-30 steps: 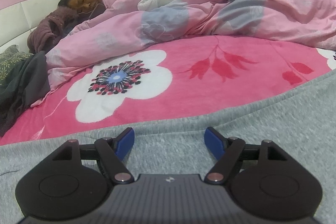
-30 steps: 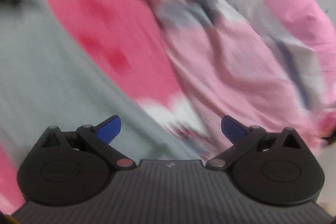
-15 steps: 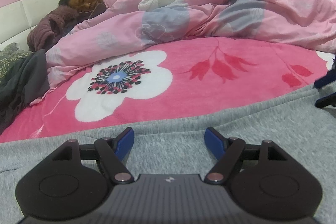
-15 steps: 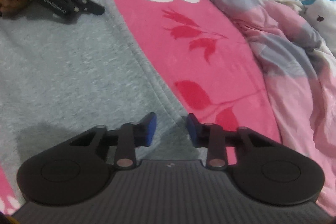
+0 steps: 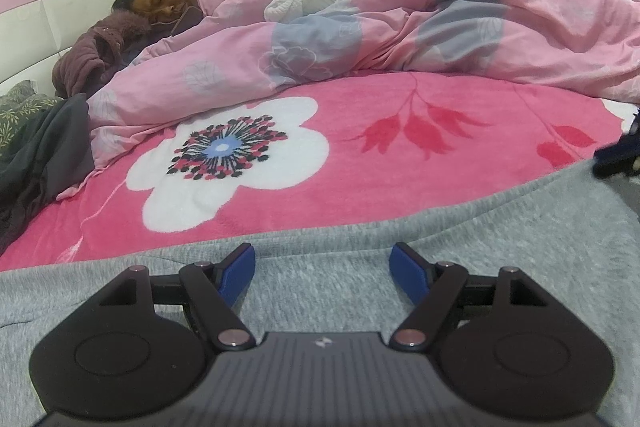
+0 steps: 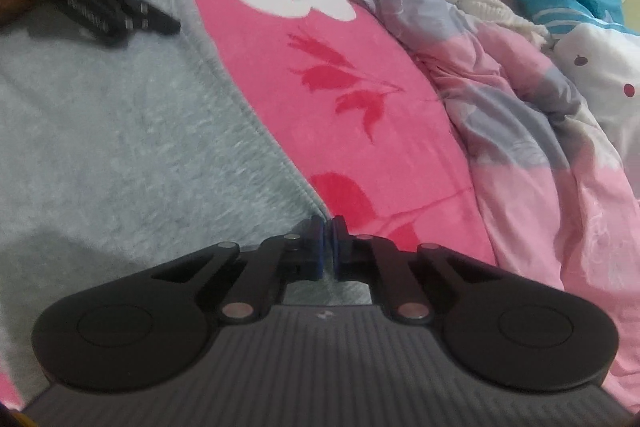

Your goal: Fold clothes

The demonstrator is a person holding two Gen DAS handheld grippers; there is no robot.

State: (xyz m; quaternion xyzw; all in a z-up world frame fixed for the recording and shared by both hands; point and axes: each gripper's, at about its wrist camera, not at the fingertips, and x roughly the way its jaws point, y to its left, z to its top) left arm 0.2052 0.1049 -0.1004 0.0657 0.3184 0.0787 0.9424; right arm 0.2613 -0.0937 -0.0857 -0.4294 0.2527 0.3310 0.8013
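Right gripper pinches the far hem of a grey garment spread over the pink floral blanket; left gripper hovers level above the garment, fingers spread wide.

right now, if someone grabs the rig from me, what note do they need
Right gripper: shut on the hem of the grey garment, at its edge beside the pink blanket.
Left gripper: open, over the same garment, gripping nothing.
The garment lies spread flat on the blanket; a person sleeps under the quilt behind it.
Done: one edge pinched. Left: grip with the left gripper, then make every fold.
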